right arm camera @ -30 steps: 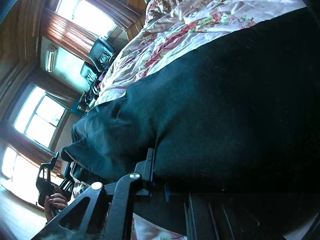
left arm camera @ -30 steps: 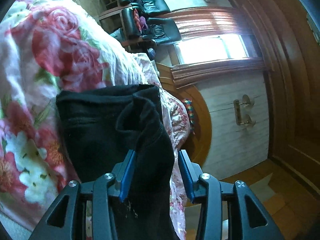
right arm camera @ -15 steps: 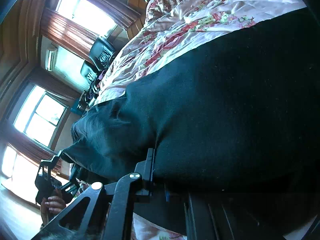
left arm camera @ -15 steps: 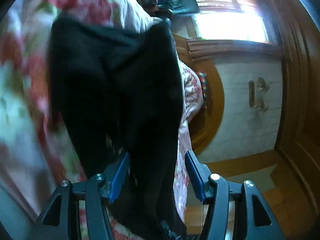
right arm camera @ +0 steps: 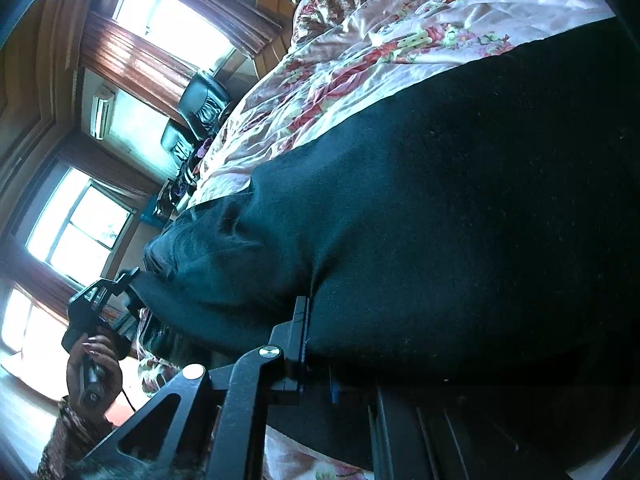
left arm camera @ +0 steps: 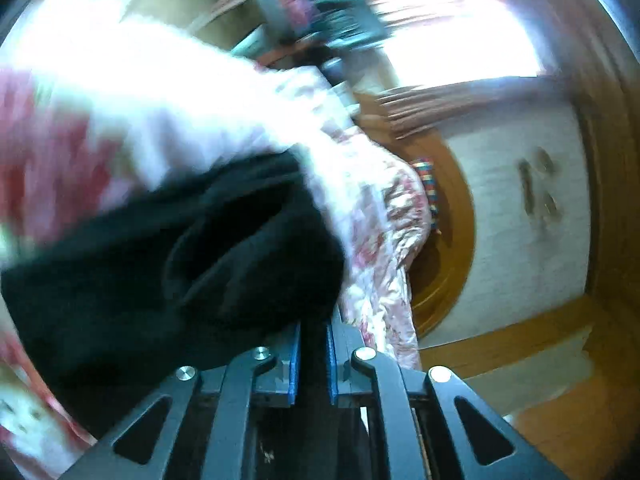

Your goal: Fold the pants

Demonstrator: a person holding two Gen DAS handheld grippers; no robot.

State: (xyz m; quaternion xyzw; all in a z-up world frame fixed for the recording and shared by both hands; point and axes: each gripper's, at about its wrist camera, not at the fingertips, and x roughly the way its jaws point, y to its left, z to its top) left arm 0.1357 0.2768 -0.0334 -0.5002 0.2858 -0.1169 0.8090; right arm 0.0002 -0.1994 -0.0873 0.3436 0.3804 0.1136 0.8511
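Note:
The black pants lie on a bed with a pink floral cover. In the blurred left wrist view my left gripper has its blue pads close together with a fold of the black pants pinched between them. It also shows in the right wrist view at the pants' far end, held by a hand. My right gripper is pressed into the pants. One finger shows; the other is hidden under the cloth, which looks gripped.
A wooden headboard and a white panelled door stand to the right of the bed. Black office chairs and bright windows lie beyond it. Wooden floor runs beside the bed.
My left gripper's pads have closed from wide apart onto the pants' fold, and it has swung quickly, blurring the view. The right gripper has stayed still on the pants.

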